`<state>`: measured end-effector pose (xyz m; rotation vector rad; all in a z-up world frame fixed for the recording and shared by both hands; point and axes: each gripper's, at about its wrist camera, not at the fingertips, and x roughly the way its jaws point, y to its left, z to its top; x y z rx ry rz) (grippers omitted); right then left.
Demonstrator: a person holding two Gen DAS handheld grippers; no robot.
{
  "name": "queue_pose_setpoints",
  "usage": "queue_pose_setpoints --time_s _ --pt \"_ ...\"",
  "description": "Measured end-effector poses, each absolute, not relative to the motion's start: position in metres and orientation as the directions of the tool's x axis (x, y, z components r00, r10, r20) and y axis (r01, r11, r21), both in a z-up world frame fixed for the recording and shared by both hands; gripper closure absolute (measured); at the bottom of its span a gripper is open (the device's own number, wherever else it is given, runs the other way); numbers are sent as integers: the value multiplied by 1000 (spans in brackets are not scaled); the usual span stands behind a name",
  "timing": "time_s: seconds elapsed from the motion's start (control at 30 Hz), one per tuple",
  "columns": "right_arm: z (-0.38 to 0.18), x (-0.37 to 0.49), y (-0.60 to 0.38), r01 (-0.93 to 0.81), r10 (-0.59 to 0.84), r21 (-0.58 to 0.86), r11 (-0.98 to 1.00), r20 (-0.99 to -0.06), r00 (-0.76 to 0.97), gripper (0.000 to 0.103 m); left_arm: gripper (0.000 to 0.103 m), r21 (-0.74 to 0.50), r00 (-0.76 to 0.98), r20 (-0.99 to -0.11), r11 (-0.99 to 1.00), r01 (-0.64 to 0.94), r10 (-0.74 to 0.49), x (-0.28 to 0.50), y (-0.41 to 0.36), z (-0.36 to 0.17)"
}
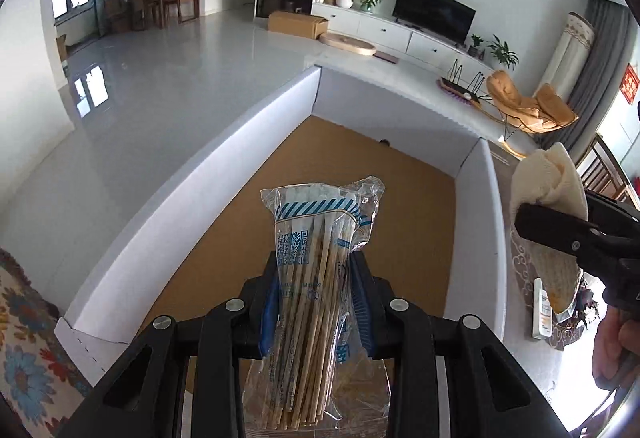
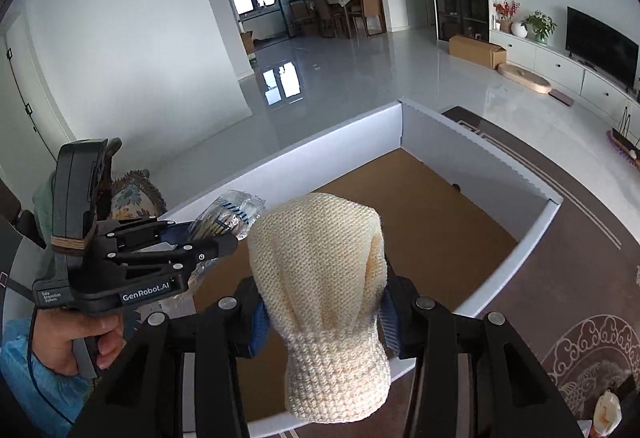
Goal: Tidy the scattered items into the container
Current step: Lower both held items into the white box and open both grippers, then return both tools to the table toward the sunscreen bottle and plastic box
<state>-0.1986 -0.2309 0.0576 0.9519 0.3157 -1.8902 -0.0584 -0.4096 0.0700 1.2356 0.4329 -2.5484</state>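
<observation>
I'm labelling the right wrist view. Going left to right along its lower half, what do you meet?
Left gripper holding the chopstick packet → cream knitted item clamped in the right gripper → white box wall → patterned rug.

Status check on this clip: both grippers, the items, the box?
Left gripper shut on bag of chopsticks, over white box. Right gripper shut on cream knit item, also over box. Box floor bare, nothing in the way.
</observation>
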Motion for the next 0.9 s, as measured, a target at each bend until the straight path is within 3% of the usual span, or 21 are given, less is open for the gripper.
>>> queue_pose_setpoints --time_s 0.17,0.23,0.3,0.57,0.9 --pt "9 -203 -284 851 -544 146 -505 -819 -182 54 65 -135 -485 -870 -899 417 -94 -68 -425 34" --pt "-6 -205 -294 838 -491 127 -531 -852 -182 44 36 -106 -449 -886 -892 439 -116 -68 -426 25" --pt "-17 -208 -295 824 -461 116 -554 -868 -187 42 13 -87 -447 -883 -884 459 -145 -64 -429 22" --pt "-24 -221 -266 798 -487 154 -583 -852 -192 41 11 -81 -486 -858 -890 448 -166 -59 -417 26" --pt "13 -220 -201 758 -539 212 -617 -816 -210 41 11 -68 -552 -818 -925 374 -163 -66 -365 60"
